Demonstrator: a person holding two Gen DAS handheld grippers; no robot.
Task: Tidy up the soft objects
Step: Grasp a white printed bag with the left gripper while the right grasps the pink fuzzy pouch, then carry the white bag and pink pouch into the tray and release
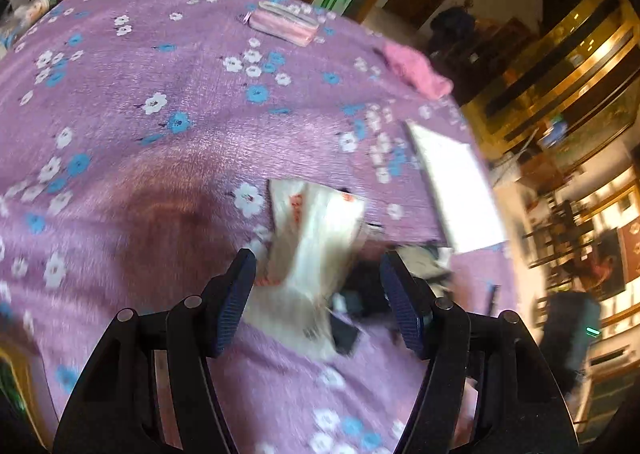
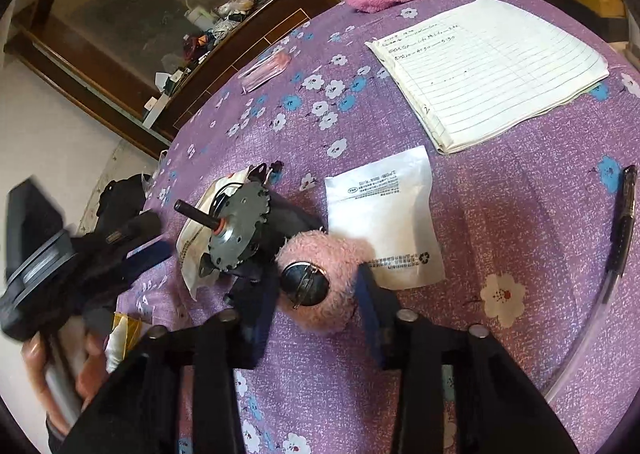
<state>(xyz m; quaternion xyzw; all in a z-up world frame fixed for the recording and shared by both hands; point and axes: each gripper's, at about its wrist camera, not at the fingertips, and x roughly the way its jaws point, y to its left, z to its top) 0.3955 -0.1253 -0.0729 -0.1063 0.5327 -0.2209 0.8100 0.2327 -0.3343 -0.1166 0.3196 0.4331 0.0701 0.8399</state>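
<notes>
Pink fluffy ball (image 2: pixel 320 286) sits just beside the grey motor (image 2: pixel 240 234) on the bench (image 2: pixel 500 222), clamped between the right claw's (image 2: pixel 316 302) narrowed pads. Left claw (image 1: pixel 318 302) hovers wide open and empty beyond the motor, farther away.

The tablecloth (image 2: pixel 500 214) is woven, matt cloth. The puff (image 2: pixel 320 282) is fuzzy pink plush around a glossy metal disc (image 2: pixel 305 286). The motor (image 2: pixel 240 234) is dull grey metal. The pouch (image 2: pixel 384 214) is perhaps smooth matt plastic; the notebook (image 2: pixel 492 66), lined paper.
</notes>
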